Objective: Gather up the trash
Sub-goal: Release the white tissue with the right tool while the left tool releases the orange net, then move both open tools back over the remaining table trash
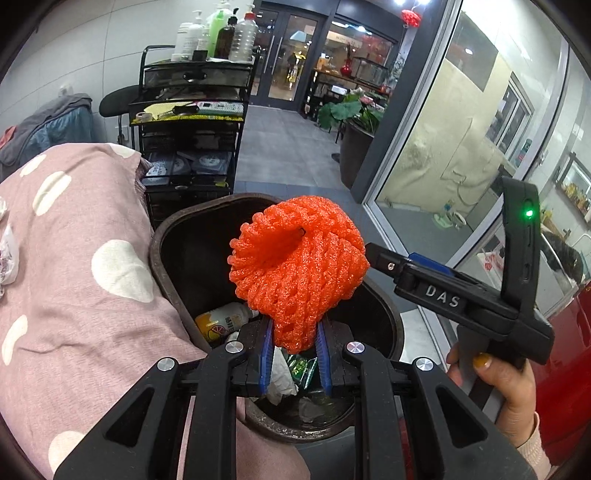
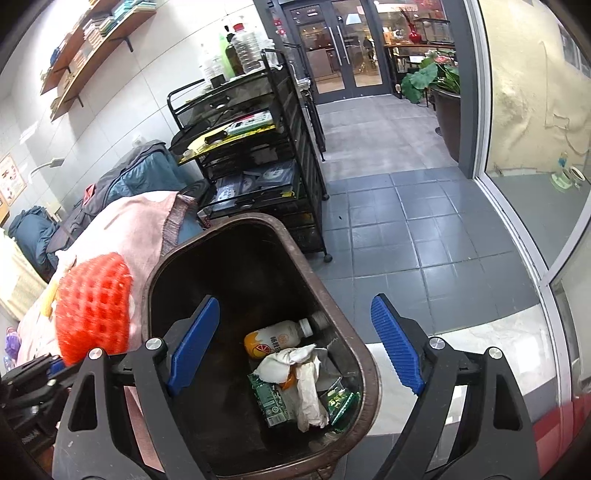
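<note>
Orange foam fruit netting (image 1: 297, 271) sits pinched at its lower end between the blue pads of the left gripper (image 1: 294, 345), bunched into a ball above the open mouth of the brown trash bin (image 1: 162, 236). From the right wrist view the same netting (image 2: 94, 310) shows at the left, beside the bin's rim (image 2: 369, 373). Inside the bin lie a yellow-labelled drink bottle (image 2: 277, 338), crumpled tissue (image 2: 291, 363) and green wrappers (image 2: 271, 402) (some partly buried). The right gripper (image 2: 295, 343) hovers over the bin with its fingers spread wide and nothing between them; in the left wrist view its black body (image 1: 461, 299) reaches in from the right, held by a hand (image 1: 506, 384). Left of the bin lies a pink polka-dot cover (image 1: 74, 295). Farther off stands a black wire cart (image 2: 258, 147) topped with bottles (image 1: 221, 33), on grey floor tiles (image 2: 406, 221).
</note>
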Demonstrator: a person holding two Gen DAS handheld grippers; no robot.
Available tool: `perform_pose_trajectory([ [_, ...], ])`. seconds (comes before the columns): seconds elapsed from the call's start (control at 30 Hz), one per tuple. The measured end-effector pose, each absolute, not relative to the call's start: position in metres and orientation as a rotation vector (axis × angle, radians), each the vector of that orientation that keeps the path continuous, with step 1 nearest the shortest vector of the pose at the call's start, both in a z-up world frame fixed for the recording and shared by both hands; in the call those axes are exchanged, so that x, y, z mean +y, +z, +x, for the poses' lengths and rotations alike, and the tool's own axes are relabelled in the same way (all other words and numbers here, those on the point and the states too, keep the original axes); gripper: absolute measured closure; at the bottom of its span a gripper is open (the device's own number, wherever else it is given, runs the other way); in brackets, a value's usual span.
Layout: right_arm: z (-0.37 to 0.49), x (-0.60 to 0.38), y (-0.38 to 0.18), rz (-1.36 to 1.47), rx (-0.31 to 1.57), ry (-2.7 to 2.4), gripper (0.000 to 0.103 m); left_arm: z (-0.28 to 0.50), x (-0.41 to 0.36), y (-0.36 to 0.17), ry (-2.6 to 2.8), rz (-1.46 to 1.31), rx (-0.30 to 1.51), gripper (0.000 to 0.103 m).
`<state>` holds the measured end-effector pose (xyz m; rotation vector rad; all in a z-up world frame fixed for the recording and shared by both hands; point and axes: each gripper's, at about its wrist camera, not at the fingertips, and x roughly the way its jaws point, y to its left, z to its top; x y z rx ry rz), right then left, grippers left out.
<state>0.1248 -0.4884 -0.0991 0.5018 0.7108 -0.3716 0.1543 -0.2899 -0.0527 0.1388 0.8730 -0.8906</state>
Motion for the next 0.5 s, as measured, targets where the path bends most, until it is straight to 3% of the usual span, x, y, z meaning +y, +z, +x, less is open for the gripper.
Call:
perform_pose_trajectory([
  [0.07,0.124,-0.49,-0.1,0.503,0.714,-0.376,0.019,0.155,-0.295,-0.057,-0.885,0.16,0.879,0.083],
  [0.17,0.124,-0.493,-0.101,0.508,0.716,-0.379,0.019,0.156,-0.301,-0.061,-0.883,0.178,0.889,0.068],
  [0.23,0.124,-0.494,-0.101,0.512,0.717,-0.382,0.018,0.158,-0.303,-0.064,-0.882,0.186,0.891,0.039],
  [0.33,0.123,-0.495,-0.102,0.519,0.718,-0.385,0.016,0.155,-0.307,-0.066,-0.889,0.21,0.883,0.02],
  [0.5,0.122,-0.501,-0.102,0.531,0.718,-0.388,0.016,0.151,-0.308,-0.069,-0.9,0.23,0.864,0.007],
])
